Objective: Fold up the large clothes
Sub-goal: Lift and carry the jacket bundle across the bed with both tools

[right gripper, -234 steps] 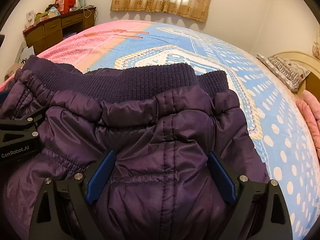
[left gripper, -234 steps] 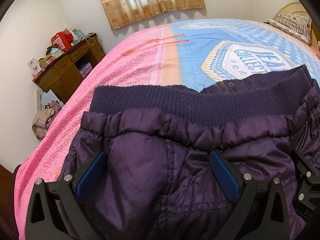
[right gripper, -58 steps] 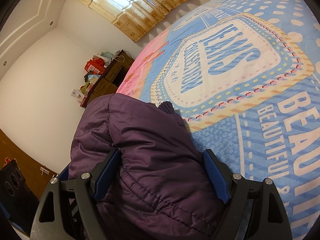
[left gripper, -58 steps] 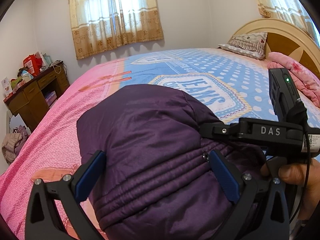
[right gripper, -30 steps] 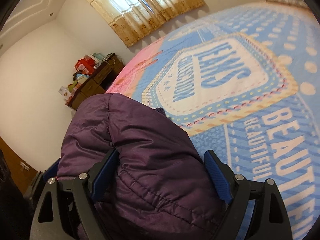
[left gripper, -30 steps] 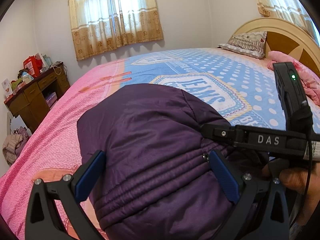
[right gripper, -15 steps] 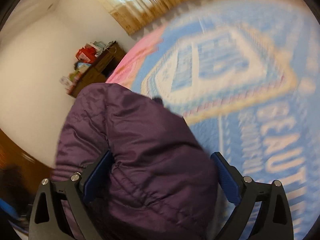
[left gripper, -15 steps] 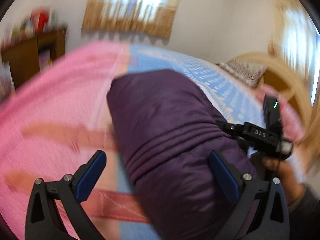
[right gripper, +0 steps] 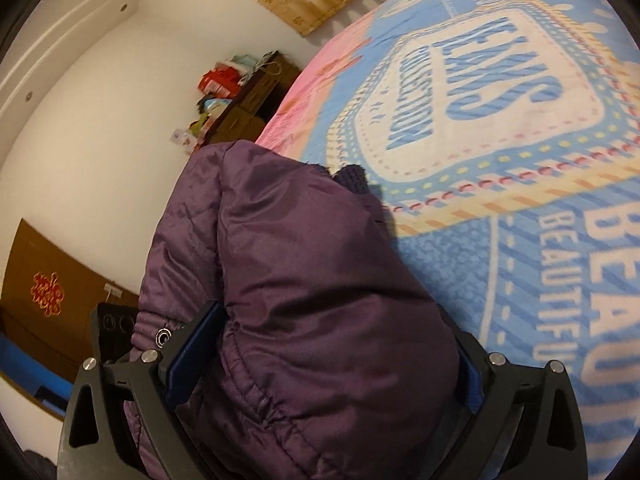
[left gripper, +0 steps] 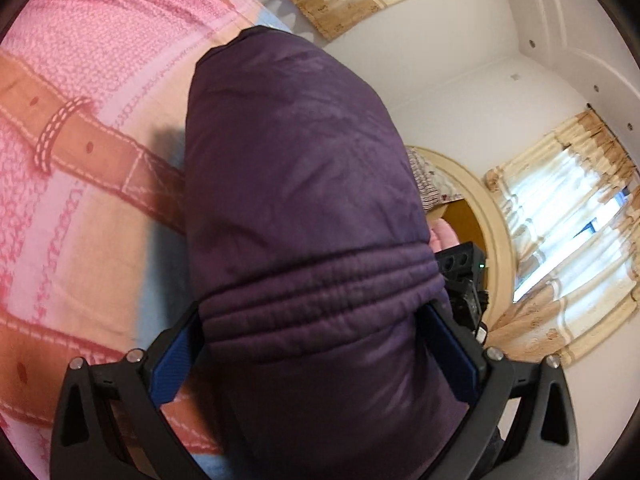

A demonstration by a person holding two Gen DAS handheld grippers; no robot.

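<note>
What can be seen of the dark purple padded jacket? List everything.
The dark purple padded jacket is a glossy, quilted, puffy bundle, folded thick, with stitched ridges across it. A dark knitted trim pokes out at its far end, and a metal snap shows on one side. It extends over the pink and blue printed bedspread. It fills the left gripper and the right gripper, with blue pads against its flanks. The right jaws have just been opening, with the jacket between them.

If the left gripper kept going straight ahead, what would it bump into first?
Most likely the purple jacket. The folded bundle already bulges between the left gripper jaws and fills the way ahead, so it would push into that before reaching the bedspread.
</note>
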